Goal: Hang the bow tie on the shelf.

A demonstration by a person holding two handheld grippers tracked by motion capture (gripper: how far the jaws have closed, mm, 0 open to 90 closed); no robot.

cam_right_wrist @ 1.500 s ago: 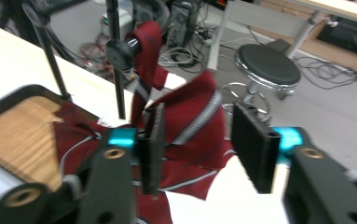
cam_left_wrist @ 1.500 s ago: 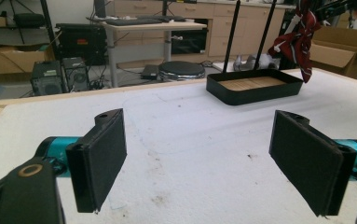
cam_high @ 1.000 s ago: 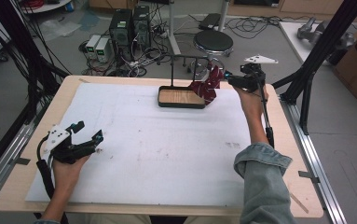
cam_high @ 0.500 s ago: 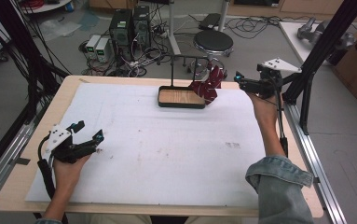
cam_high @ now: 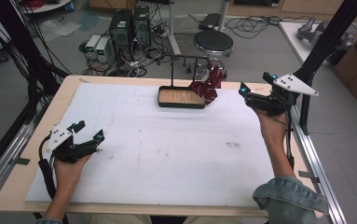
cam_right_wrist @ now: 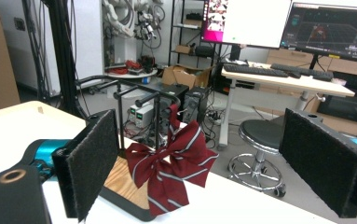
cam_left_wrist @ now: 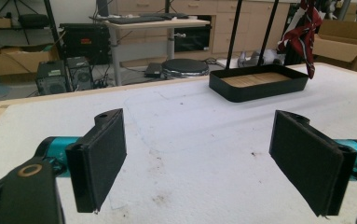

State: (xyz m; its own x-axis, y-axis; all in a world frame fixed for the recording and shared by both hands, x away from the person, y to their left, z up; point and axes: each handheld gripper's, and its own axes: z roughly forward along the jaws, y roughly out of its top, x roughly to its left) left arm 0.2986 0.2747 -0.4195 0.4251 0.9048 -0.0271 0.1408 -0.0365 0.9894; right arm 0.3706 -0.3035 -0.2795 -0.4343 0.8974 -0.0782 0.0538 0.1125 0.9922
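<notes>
Right gripper point(cam_high: 244, 91) hangs off the table's right edge, jaws wide apart after just opening, nothing between them. At its nine o'clock, close by, the striped maroon bow point(cam_high: 208, 84) hangs on the black rack point(cam_high: 188, 59), draped over the right end of the wood-floored tray point(cam_high: 181, 97). Left gripper point(cam_high: 88, 131) rests at the near-left of the white mat point(cam_high: 167, 149), jaws apart and empty.
</notes>
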